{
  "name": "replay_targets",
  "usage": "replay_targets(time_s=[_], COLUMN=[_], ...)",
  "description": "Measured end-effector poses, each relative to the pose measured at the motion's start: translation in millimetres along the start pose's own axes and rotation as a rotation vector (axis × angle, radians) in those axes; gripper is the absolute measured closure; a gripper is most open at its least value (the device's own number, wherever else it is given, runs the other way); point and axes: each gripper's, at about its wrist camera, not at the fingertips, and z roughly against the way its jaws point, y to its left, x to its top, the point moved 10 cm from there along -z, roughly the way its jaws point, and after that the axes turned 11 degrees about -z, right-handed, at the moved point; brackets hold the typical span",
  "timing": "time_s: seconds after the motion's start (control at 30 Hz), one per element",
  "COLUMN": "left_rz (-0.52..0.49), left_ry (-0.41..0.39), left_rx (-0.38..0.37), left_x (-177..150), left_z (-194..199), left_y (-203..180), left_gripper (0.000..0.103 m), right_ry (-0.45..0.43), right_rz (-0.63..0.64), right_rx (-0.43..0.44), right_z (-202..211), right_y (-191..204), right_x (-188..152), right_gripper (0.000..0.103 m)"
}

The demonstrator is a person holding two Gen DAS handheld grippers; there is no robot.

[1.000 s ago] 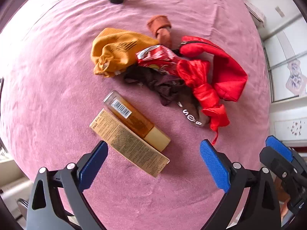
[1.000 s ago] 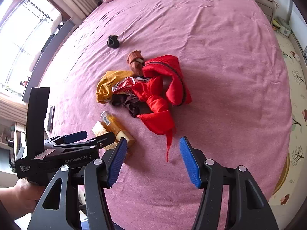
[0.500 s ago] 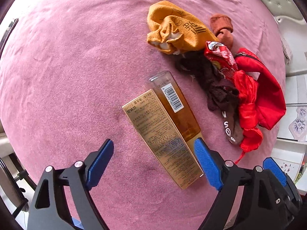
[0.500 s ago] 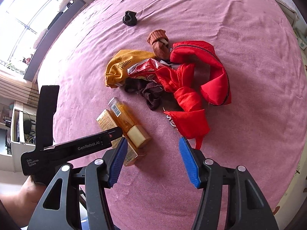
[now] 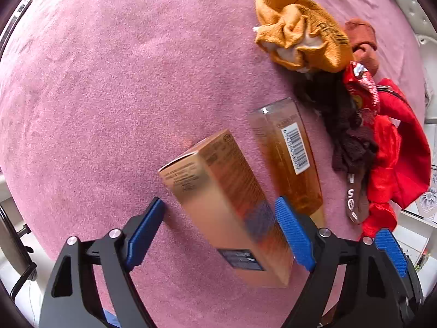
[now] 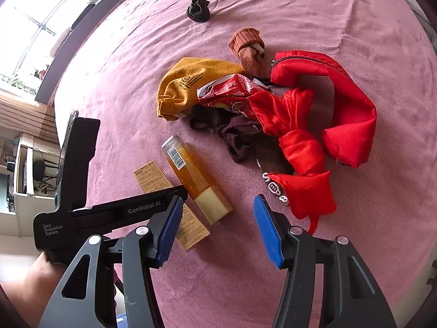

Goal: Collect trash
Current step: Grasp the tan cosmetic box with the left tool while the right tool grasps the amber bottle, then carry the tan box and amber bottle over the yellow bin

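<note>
On a pink bedspread [image 5: 95, 82], the left gripper [image 5: 218, 227] spreads wide around a gold carton [image 5: 224, 191], gripping nothing; the right gripper [image 6: 217, 227] hovers open, empty. Best squeeze the carton's 2 long sides squarely, clear of the amber bottle [image 5: 292, 158] just beside it.

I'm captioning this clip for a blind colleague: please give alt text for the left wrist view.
The open left gripper straddles a gold carton lying on a pink bedspread. An amber bottle lies beside it, with a heap of yellow, dark and red cloth beyond.
</note>
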Motion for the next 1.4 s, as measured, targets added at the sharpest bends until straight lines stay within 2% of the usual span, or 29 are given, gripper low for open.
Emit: replay_targets(time_s=[0.03, 0.1, 0.23, 0.3, 0.47, 0.6, 0.87, 1.03, 1.17, 1.4], left_rz=[0.007, 0.021, -0.034, -0.061, -0.130, -0.141, -0.203, -0.212, -0.229, -0.300], left_ry=[0.013, 0.006, -0.003, -0.006, -0.004, 0.005, -0.024, -0.024, -0.022, -0.025], left_rx=[0.025, 0.013, 0.011, -0.018, -0.073, -0.123, -0.089, -0.093, -0.094, -0.085], left_x=[-1, -2, -11, -13, -18, -9, 13, 25, 35, 33], left_z=[-3, -4, 0, 4, 13, 19, 41, 47, 53, 71], left_y=[5, 9, 22, 20, 39, 52, 82, 100, 103, 89], left_gripper=[0.040, 0.045, 0.058, 0.062, 0.063, 0.063, 0.064, 0.064, 0.064, 0.064], right_ry=[0.001, 0.004, 0.023, 0.035, 0.063, 0.087, 0.113, 0.131, 0.115, 0.110], right_rz=[-0.003, -0.006, 0.006, 0.018, 0.042, 0.064, 0.081, 0.094, 0.076, -0.052], right_rx=[0.000, -0.003, -0.008, -0.011, -0.010, -0.018, -0.044, -0.070, -0.100, -0.023], right_z=[-1, -3, -11, -18, -35, -51, -79, -95, -96, -78], right_y=[0, 0, 2, 6, 19, 28, 40, 41, 42, 44], right_x=[1, 2, -1, -3, -8, -8, 0, 2, 2, -17], right_gripper=[0.049, 0.049, 0.049, 0.049, 0.049, 0.050, 0.051, 0.060, 0.063, 0.067])
